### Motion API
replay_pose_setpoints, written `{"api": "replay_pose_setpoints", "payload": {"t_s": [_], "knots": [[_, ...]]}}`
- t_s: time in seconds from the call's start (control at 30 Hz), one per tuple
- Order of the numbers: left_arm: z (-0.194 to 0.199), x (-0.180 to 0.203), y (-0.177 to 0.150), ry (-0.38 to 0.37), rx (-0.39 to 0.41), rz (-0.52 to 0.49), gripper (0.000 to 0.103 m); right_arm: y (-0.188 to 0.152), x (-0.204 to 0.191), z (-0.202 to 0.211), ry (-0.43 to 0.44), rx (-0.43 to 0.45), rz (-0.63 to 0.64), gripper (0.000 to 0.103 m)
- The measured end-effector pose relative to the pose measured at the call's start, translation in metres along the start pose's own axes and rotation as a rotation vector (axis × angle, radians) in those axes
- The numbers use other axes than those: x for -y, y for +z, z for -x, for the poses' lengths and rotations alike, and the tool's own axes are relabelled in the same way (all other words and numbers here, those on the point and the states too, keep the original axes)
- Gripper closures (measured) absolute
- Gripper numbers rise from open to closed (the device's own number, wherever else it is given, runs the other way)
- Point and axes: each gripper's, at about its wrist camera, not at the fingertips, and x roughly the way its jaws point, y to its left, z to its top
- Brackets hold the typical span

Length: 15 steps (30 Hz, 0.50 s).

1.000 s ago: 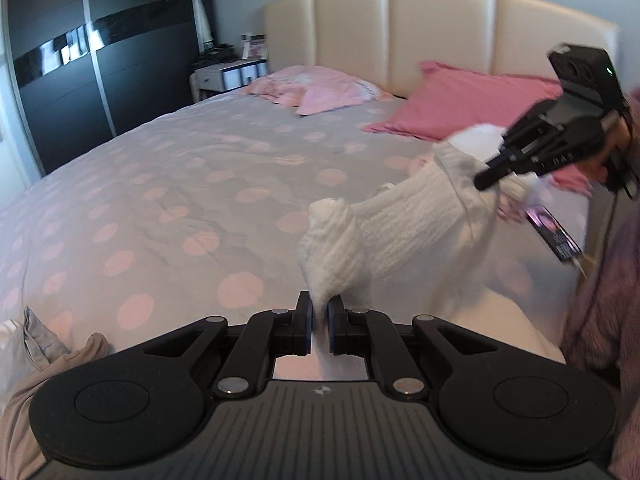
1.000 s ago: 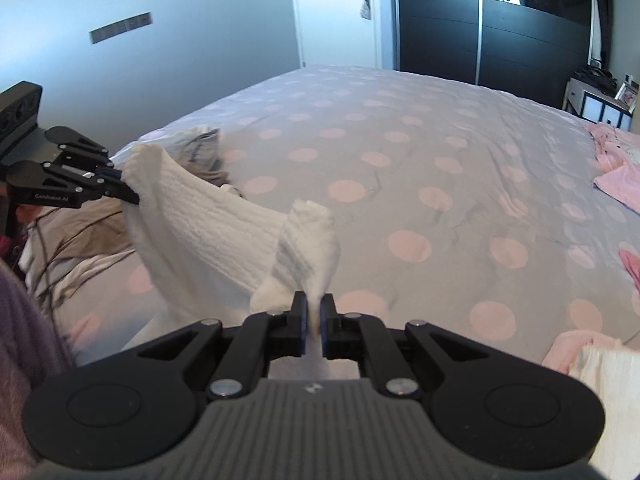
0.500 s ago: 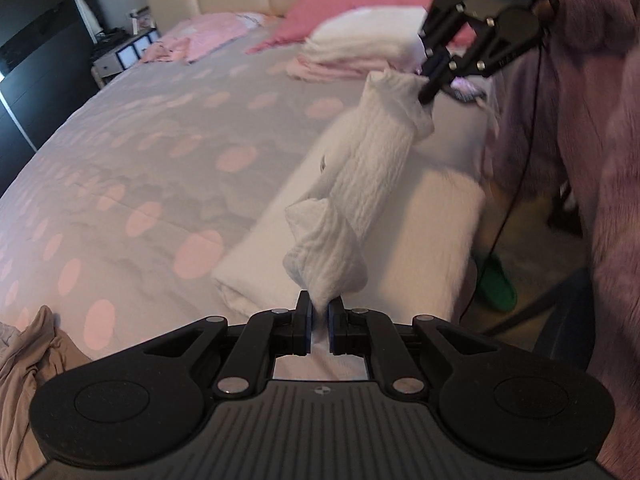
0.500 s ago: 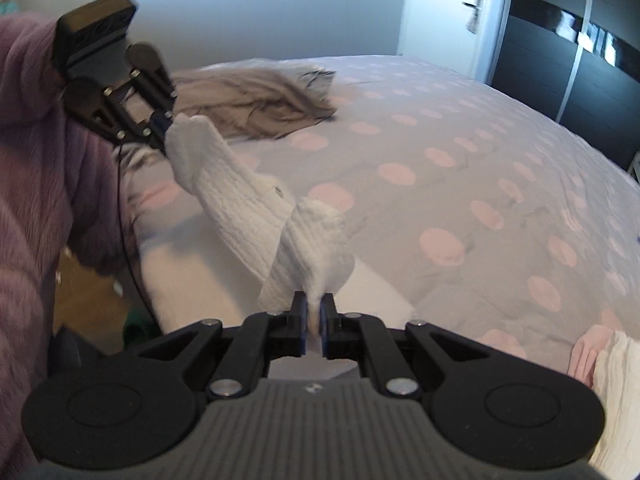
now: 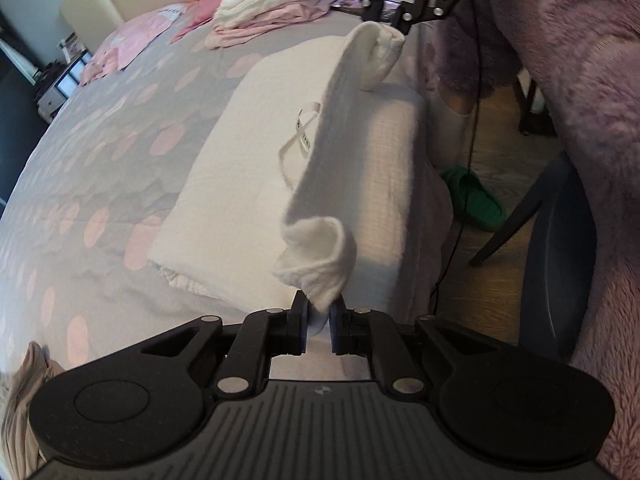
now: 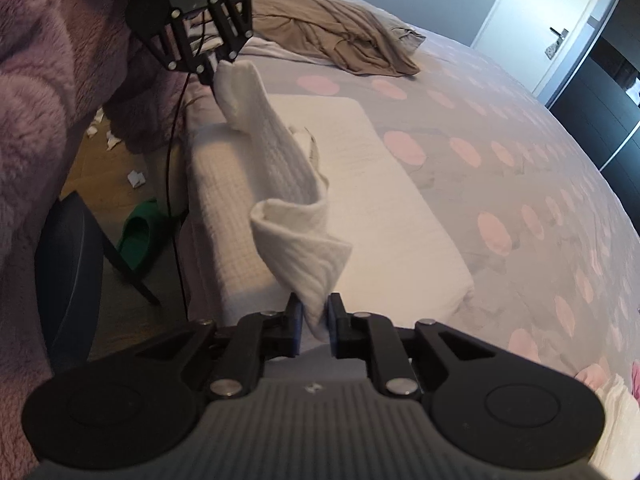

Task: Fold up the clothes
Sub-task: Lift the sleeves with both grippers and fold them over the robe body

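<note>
A white waffle-knit garment (image 5: 248, 168) lies partly folded at the bed's edge, seen also as the white garment (image 6: 384, 200) in the right wrist view. Its upper edge is lifted and stretched between both grippers. My left gripper (image 5: 319, 322) is shut on one corner of that edge. My right gripper (image 6: 314, 322) is shut on the other corner. In the left wrist view the right gripper (image 5: 394, 26) shows at the top, pinching the far corner. In the right wrist view the left gripper (image 6: 212, 70) shows at the upper left, holding its corner.
Folded white and pink clothes (image 5: 272, 4) are stacked near the pink pillows. A beige garment (image 6: 332, 36) lies crumpled on the dotted bedspread (image 6: 500, 152). Beside the bed are a green slipper (image 5: 476, 200), a dark chair (image 5: 560, 248), a cable and a person's purple fleece sleeve (image 5: 580, 60).
Both grippers swung from over the bed toward its edge, carrying the white garment's edge. The garment's lower part now lies flat in a rectangle on the bedspread.
</note>
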Motion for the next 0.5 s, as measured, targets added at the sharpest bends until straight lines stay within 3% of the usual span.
{"api": "replay_pose_setpoints", "payload": {"t_s": [0.07,0.23,0.4,0.5], "knots": [[0.001,0.007,0.0,-0.006,-0.002,-0.035,0.092,0.0,-0.005,0.001,0.009,-0.006,0.019,0.077],[0.004,0.019,-0.001,-0.041,-0.001,-0.08,0.091,-0.004,-0.022,0.004,0.033,-0.037,0.083,0.075],[0.018,0.023,0.003,-0.054,0.048,-0.065,0.091,-0.004,-0.031,0.015,0.058,-0.03,0.081,0.075],[0.026,0.019,0.007,-0.07,0.094,-0.02,0.091,0.001,-0.029,0.02,0.029,-0.002,0.046,0.076]]}}
